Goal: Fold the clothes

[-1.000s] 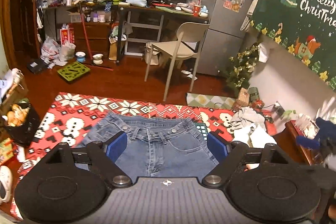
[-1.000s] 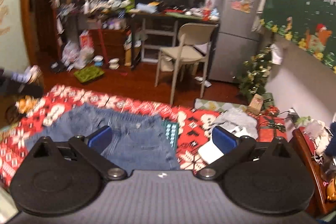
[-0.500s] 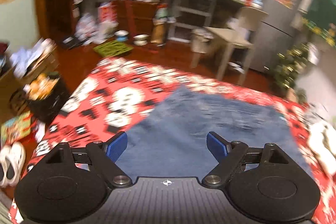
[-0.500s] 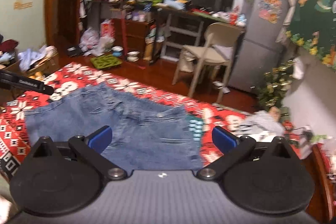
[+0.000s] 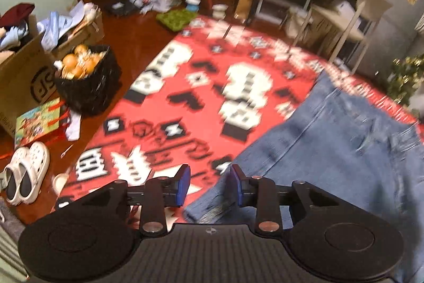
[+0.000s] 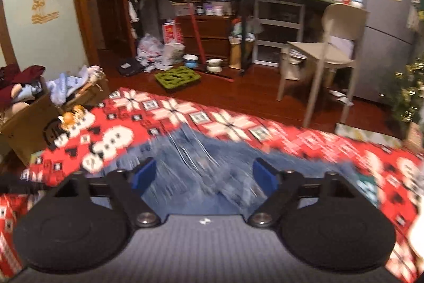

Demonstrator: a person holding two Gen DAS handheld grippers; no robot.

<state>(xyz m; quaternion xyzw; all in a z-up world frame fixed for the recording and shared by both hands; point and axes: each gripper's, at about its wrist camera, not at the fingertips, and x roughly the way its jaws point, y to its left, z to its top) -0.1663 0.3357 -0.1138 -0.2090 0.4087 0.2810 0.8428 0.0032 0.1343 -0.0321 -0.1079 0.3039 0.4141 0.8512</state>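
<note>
Both tongs were seen above a red patterned blanket point(image 5: 185, 108) on which blue jeans point(image 5: 344, 150) were spread flat. Faded denim with pale side seams was shown, blurred by motion in both views. The right gripper point(image 6: 204, 175) was held wide apart over the middle of the jeans, nothing between its blue pads point(image 6: 144, 174). The left gripper point(image 5: 210, 184) was narrowed, with a gap left between its pads point(image 5: 183, 183), over the frayed hem point(image 5: 206, 208) at the jeans' left edge; contact could not be judged.
</note>
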